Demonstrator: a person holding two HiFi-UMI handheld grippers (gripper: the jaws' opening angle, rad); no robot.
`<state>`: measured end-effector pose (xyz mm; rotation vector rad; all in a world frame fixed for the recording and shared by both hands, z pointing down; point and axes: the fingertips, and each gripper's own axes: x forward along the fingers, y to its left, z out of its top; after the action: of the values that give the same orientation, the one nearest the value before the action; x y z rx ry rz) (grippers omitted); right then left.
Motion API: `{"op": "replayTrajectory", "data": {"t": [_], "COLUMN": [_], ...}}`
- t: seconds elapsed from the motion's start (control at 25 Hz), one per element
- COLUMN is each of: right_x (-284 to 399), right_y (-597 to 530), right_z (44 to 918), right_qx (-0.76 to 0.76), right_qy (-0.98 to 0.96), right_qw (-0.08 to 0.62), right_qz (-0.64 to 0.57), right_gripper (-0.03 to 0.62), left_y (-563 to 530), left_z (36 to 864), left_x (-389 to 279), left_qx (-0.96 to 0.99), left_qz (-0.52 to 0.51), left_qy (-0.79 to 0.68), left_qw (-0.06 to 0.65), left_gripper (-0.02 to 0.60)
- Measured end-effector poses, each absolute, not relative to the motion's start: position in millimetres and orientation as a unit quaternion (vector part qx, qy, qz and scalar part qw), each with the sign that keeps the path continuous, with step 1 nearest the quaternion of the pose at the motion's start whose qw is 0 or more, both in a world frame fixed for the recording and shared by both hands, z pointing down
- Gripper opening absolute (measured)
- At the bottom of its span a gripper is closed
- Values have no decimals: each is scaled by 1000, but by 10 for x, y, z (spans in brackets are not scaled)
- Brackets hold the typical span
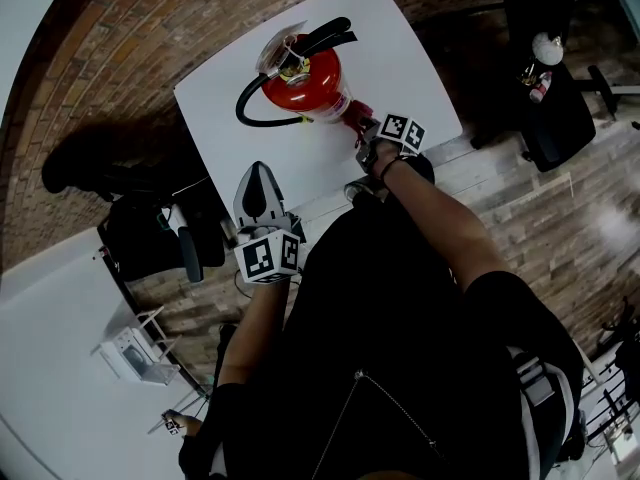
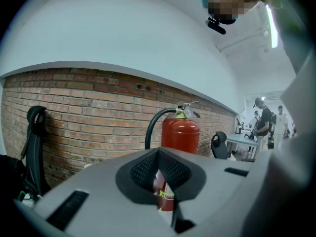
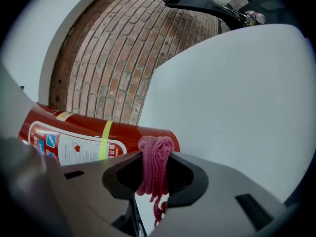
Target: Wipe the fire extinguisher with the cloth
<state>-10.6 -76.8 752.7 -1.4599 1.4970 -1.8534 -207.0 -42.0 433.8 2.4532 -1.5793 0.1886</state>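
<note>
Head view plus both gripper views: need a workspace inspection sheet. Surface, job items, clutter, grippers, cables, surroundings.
Surface: white square table, bare except for the extinguisher.
Job's things: red fire extinguisher upright on the table; pink knitted cloth at its base, contact unclear.
Clutter: nothing seen on the table.
Grippers: left gripper shut and empty, held at the table's near edge, pointing at the extinguisher; right gripper shut on the cloth, beside the extinguisher.
Cables: nothing seen loose; only the extinguisher's own black hose.
Surroundings: brick wall, wood-plank floor, black office chairs, people at a far desk.
</note>
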Motion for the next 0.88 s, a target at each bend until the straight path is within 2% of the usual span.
{"op": "replayTrajectory", "data": {"t": [0.88], "right_x": [-114], "right_y": [-756], "right_z": [6732], "right_qx": [-494], "right_qy": [545], "right_qw": [187], "right_qz": [-651], "right_gripper": [120], "left_y": [-463], "left_z": [4275], "left_x": [-1961], "left_qx": [841], "left_qz": [44], "left_qy": [-527], "left_qw": [112], "left_gripper": [8]}}
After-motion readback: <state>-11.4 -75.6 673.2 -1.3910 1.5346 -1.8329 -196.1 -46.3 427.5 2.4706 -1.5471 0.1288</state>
